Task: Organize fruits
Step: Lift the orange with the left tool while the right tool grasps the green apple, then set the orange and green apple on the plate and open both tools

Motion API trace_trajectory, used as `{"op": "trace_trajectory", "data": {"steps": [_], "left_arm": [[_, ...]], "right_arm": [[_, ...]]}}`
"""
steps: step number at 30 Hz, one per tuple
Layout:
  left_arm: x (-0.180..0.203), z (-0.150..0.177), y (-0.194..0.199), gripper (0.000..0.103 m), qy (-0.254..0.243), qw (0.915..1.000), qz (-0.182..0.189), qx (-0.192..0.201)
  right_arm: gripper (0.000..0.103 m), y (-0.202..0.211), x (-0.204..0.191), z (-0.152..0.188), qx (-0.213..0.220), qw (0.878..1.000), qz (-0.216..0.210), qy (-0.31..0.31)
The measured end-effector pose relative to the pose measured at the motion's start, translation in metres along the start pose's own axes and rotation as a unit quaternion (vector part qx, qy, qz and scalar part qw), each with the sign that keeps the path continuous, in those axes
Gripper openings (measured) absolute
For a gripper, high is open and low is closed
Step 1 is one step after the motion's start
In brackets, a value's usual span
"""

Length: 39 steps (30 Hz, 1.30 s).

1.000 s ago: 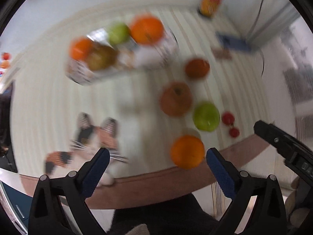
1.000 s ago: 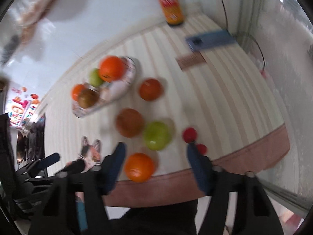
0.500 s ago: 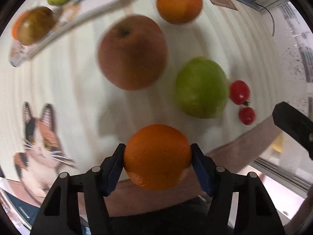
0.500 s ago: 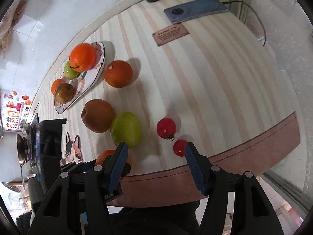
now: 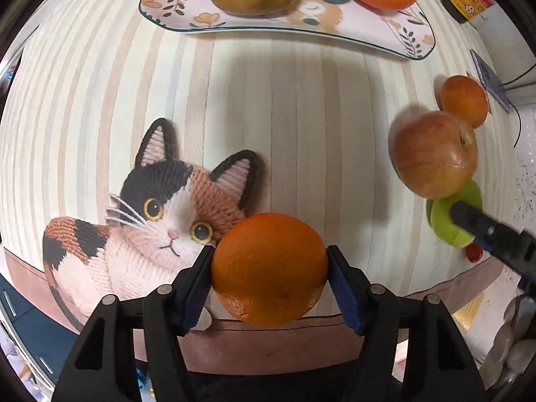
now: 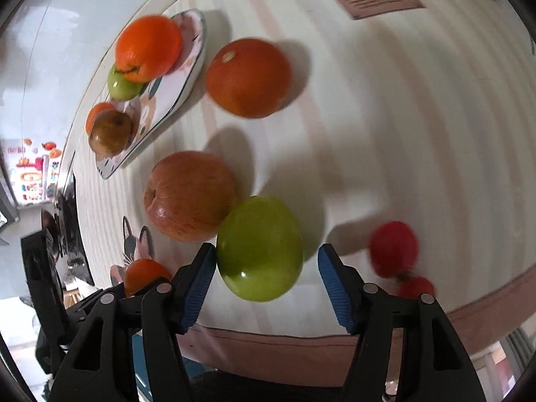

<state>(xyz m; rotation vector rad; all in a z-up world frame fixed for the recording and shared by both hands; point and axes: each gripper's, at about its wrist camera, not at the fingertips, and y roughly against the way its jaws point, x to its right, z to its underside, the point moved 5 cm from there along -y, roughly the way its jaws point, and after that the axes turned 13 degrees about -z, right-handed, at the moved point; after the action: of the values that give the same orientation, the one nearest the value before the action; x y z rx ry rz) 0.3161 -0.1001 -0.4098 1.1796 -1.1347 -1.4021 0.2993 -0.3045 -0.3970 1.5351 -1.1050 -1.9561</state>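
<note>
Here the orange [image 5: 269,268] looks round, glossy, deep orange.

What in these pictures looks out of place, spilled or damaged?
Nothing looks spilled or damaged. Several fruits lie loose on the striped table, off the plate: a red apple, an orange and two small red fruits. The left tongs grip an orange; the right tongs are closing around a green apple.
</note>
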Motion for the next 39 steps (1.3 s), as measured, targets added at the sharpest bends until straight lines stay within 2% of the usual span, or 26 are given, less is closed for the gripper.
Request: {"op": "trace_trajectory", "data": {"steps": [2, 7, 12, 14, 21, 24, 28, 32, 36, 39], "left_arm": [[-0.008, 0.000, 0.000, 0.064, 0.007, 1.0000, 0.005, 0.001], [-0.015, -0.003, 0.000, 0.064, 0.016, 0.9997, 0.016, -0.001], [-0.022, -0.004, 0.001, 0.063, 0.019, 0.9995, 0.020, 0.013], [-0.025, -0.008, 0.012, 0.063, 0.021, 0.9992, 0.025, 0.022], [-0.050, -0.021, 0.062, 0.063, 0.035, 0.9963, 0.054, 0.058], [-0.067, -0.035, 0.088, 0.063, 0.050, 0.9935, 0.069, 0.075], [-0.092, -0.075, 0.108, 0.063, 0.080, 0.9907, 0.077, 0.079], [-0.115, -0.119, 0.102, 0.063, 0.106, 0.9894, 0.063, 0.077], [-0.124, -0.151, 0.082, 0.063, 0.114, 0.9904, 0.048, 0.062], [-0.125, -0.170, 0.069, 0.063, 0.133, 0.9887, 0.042, 0.056]], "right_arm": [[0.056, -0.006, -0.013, 0.007, -0.015, 0.999, 0.031, 0.039], [0.056, -0.015, -0.028, 0.015, -0.026, 0.995, 0.055, 0.080], [0.056, -0.023, -0.030, 0.019, -0.040, 0.995, 0.050, 0.081], [0.056, -0.022, -0.031, 0.023, -0.036, 0.993, 0.059, 0.093], [0.055, 0.000, -0.064, 0.029, -0.019, 0.993, 0.019, 0.116], [0.055, 0.016, -0.094, 0.020, 0.000, 0.991, -0.009, 0.133], [0.055, 0.022, -0.133, -0.011, 0.024, 0.987, -0.032, 0.155], [0.055, -0.001, -0.153, -0.050, 0.030, 0.985, -0.011, 0.170], [0.055, -0.041, -0.159, -0.085, 0.014, 0.985, 0.019, 0.172], [0.056, -0.068, -0.157, -0.104, -0.004, 0.987, 0.026, 0.157]]}}
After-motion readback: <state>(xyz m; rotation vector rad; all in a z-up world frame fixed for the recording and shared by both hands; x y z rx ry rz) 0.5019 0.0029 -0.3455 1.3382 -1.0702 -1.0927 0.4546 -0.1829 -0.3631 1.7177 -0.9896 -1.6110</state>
